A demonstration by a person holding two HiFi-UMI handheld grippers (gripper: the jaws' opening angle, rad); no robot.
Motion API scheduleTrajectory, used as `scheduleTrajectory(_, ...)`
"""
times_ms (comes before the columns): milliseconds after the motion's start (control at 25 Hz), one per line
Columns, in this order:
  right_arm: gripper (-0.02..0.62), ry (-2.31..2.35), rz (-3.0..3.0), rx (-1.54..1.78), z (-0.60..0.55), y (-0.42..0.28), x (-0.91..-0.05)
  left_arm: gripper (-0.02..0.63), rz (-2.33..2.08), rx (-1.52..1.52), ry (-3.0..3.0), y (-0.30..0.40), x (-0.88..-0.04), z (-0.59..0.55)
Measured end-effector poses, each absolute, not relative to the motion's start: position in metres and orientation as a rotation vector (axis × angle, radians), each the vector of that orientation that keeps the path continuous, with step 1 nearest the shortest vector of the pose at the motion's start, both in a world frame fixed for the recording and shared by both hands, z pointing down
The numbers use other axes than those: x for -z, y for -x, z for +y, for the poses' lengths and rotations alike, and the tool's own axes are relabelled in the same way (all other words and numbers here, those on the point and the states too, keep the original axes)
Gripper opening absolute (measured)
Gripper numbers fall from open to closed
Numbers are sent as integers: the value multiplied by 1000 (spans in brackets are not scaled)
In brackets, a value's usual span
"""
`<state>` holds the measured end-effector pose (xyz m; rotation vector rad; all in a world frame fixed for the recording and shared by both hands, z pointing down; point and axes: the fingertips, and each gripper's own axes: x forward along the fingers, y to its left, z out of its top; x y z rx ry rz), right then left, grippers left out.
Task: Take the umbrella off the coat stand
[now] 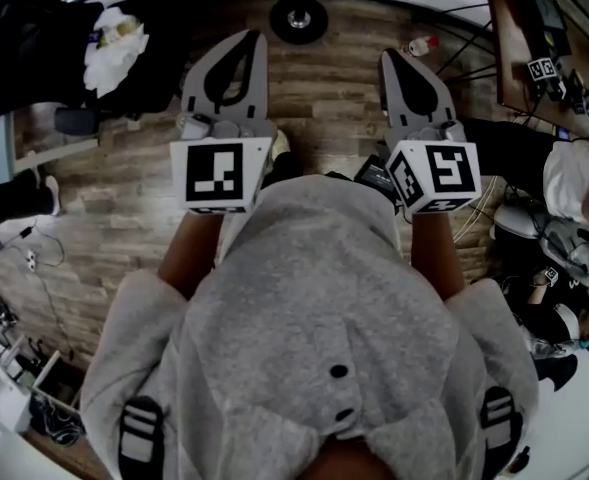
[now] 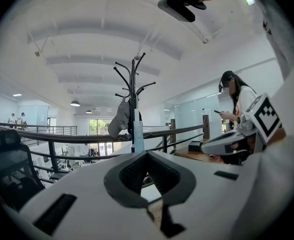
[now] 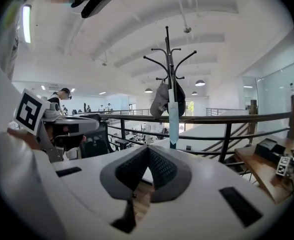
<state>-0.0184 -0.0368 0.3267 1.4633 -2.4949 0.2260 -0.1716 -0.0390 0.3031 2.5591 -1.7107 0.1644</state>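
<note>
Ahead, umbrella, long axis vertical, against coat stand; left gripper and right gripper both closed, empty.

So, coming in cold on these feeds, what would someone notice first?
The black coat stand, straight ahead by the railing in both gripper views, with a grey cap and a pale folded umbrella hanging on it. In the head view, the left gripper and right gripper reach forward side by side over the wood floor, both shut and empty, well short of the stand.
</note>
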Motion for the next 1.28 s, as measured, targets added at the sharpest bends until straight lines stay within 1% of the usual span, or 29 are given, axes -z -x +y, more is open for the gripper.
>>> scheduleTrajectory(280, 9, -1441, -2481, -209, -47, 51, -331, 12, -1709, -151, -2544, 201, -309, -49)
scheduleTrajectory(440, 9, -1440, -2482, -204, -51, 57, -331, 12, -1717, -140, -2532, 207, -310, -50)
scheduleTrajectory(760, 9, -1443, -2483, -199, -58, 56, -325, 12, -1710, -140, -2542, 207, -303, -57)
scheduleTrajectory(1280, 9, -1431, -2503, -201, -101, 31, -326, 12, -1709, -171, -2558, 176, -298, -95)
